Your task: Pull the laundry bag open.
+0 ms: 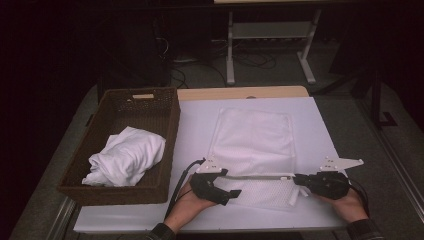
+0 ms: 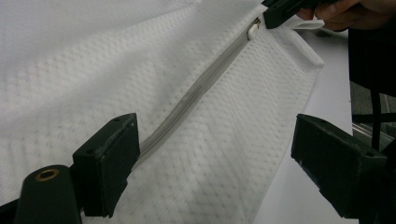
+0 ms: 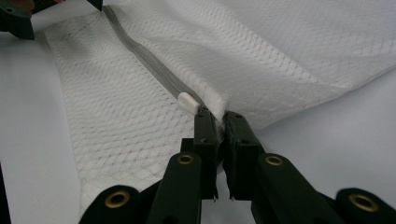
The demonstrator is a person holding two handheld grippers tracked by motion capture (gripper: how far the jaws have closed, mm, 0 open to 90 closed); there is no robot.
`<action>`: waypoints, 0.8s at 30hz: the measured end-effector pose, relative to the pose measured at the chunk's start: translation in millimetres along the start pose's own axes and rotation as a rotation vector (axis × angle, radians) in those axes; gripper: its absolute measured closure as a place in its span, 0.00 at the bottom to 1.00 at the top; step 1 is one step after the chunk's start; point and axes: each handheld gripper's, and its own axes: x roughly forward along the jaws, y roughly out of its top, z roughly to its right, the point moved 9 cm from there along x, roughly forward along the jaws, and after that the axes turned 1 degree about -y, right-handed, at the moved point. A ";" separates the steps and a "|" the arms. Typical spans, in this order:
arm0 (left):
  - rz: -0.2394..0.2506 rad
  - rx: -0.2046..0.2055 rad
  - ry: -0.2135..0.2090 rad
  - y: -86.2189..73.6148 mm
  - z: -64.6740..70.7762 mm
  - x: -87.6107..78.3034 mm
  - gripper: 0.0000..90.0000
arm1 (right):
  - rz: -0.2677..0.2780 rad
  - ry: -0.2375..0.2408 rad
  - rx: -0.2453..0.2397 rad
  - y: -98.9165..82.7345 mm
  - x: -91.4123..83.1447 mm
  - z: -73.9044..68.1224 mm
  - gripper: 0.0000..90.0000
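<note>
Mesh bag (image 1: 252, 150) lying flat on the white table (image 1: 320, 125), beside the basket (image 1: 100, 130). Right gripper (image 3: 217, 116) clenched on the bag's fabric by the zipper pull (image 3: 189, 102); left gripper (image 2: 215, 154) released, jaws straddling the zipper (image 2: 196, 91).

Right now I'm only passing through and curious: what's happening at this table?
A person is working on a white mesh laundry bag lying flat on the table, a gripper in each hand. The right gripper is shut on the bag's edge at the end of the grey zipper, right beside the white zipper pull. The left gripper is open over the zipper's other end. A brown wicker basket at the left holds crumpled white cloth.
</note>
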 end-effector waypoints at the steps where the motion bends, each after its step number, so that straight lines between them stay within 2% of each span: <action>1: 0.000 0.004 -0.005 0.8 1.0 1.7 0.17 | 0.000 -0.001 -0.001 0.1 0.1 0.1 0.93; 4: -0.003 0.008 -0.008 1.4 1.9 3.4 0.17 | 0.000 -0.001 -0.001 0.2 0.1 0.2 0.93; 5: -0.007 0.017 -0.025 4.5 6.1 12.4 0.17 | -0.002 -0.001 -0.004 0.1 0.4 0.1 0.93; 11: -0.014 0.034 -0.058 9.1 14.2 25.1 0.19 | 0.002 -0.002 -0.004 0.7 0.1 0.2 0.93; 24: 0.018 0.057 -0.087 22.5 18.4 34.7 0.24 | 0.009 0.000 -0.003 1.9 -1.3 -0.4 0.93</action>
